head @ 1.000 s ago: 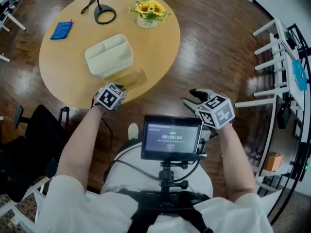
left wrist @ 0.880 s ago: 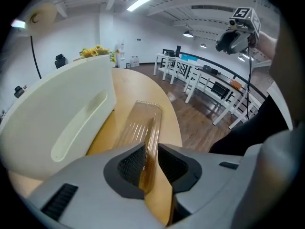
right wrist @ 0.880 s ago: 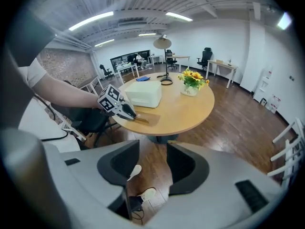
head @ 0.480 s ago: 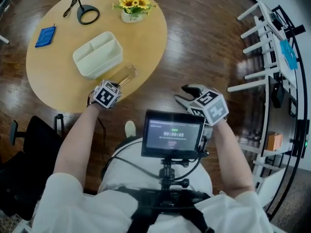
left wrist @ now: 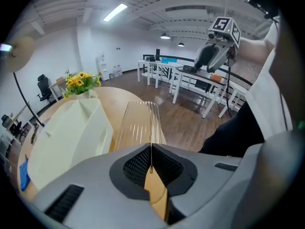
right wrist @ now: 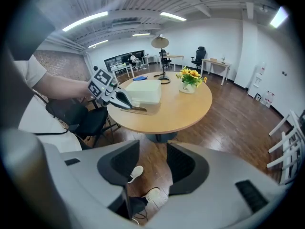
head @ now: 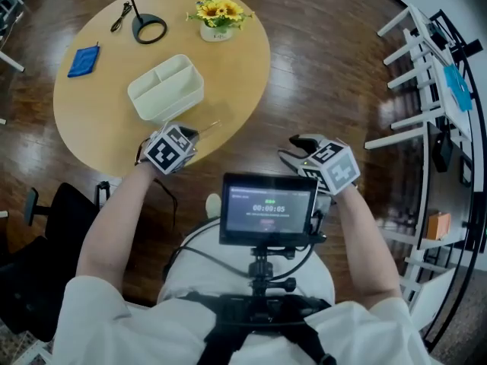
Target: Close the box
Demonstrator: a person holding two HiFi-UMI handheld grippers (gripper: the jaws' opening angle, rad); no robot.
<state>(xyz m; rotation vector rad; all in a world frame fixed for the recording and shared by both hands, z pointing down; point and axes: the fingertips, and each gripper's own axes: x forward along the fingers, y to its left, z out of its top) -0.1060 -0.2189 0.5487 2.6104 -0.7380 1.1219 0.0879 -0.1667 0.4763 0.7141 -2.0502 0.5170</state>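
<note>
The white box (head: 166, 88) sits open on the round table (head: 236, 52); just beside it the left gripper (left wrist: 151, 162) pinches a clear lid (left wrist: 137, 125) by its edge, and the right gripper (right wrist: 152, 168) hangs over the floor, jaws apart, empty

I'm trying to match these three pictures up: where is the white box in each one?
Head view: white box, upper left, on the round table.
Left gripper view: box at left, beside the clear lid.
Right gripper view: box just above centre, on the table.
Shared landmark: the sunflowers.
</note>
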